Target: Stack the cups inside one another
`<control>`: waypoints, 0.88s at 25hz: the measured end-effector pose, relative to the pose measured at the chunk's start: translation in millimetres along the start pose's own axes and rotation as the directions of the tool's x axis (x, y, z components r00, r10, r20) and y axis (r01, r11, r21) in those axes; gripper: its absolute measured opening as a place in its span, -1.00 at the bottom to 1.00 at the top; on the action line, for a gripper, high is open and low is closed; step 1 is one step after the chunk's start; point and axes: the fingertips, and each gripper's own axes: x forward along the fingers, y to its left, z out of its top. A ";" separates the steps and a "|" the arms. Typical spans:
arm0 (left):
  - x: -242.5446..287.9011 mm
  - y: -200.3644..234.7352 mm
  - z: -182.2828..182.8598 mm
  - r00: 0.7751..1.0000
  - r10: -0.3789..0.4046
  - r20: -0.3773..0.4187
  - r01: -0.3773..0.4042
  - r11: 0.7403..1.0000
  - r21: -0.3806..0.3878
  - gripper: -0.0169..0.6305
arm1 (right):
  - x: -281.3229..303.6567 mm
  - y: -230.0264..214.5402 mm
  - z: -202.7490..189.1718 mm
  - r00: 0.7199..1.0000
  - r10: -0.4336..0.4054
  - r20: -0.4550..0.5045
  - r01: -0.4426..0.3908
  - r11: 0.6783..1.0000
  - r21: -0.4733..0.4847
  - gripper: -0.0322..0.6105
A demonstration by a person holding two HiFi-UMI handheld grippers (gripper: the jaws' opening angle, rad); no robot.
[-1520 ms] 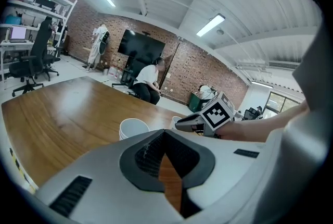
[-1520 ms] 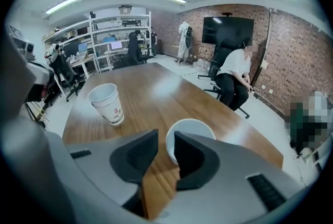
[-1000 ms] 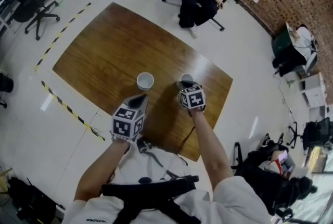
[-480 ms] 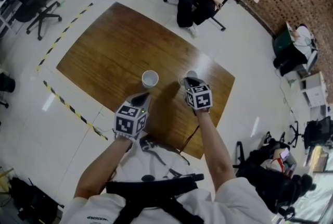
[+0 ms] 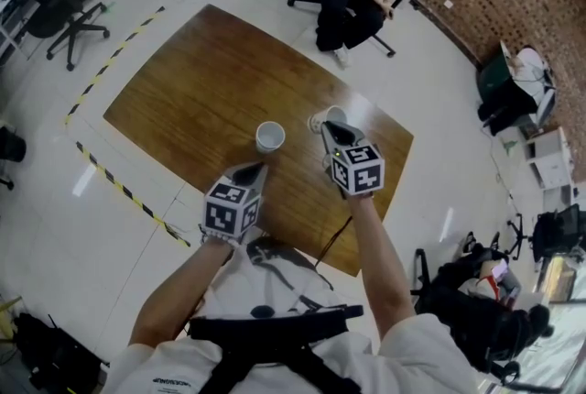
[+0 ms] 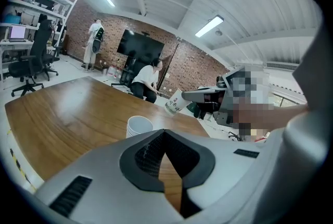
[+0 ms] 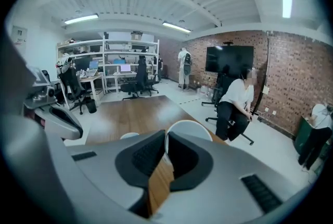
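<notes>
Over a broad wooden table (image 5: 183, 90), the right gripper (image 5: 327, 127), its jaws having just been closing, pinches 1 white cup (image 5: 332, 114) by the wall at its rim and holds it tilted, clear of the top; the left gripper (image 5: 249, 170) hovers by the near edge, jaws together on nothing; the 2nd cup (image 5: 270, 136) stands upright just beside. The carried cup likely needs levelling, centring over that open mouth and a slow, straight descent, lest the light target tip. Table: glossy brown wood, rectangular; grippers: smooth grey plastic, ribbed black pads; cups: thin, tapered, seemingly paper.
</notes>
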 end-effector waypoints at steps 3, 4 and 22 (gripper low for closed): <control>-5.8 3.6 -0.4 1.000 0.003 0.005 -0.003 1.000 -0.003 -0.96 | -0.9 17.4 16.5 0.999 0.036 0.030 -0.036 0.999 -0.012 -0.82; -7.5 4.6 -0.1 1.000 0.005 0.007 -0.005 1.000 -0.004 -0.96 | -0.4 23.6 20.7 0.998 0.050 0.037 -0.050 0.999 -0.013 -0.82; -50.4 44.3 -3.2 0.995 0.084 0.048 -0.082 0.995 -0.053 -0.96 | 44.5 123.4 7.9 0.977 0.195 -0.088 -0.208 0.961 -0.182 -0.82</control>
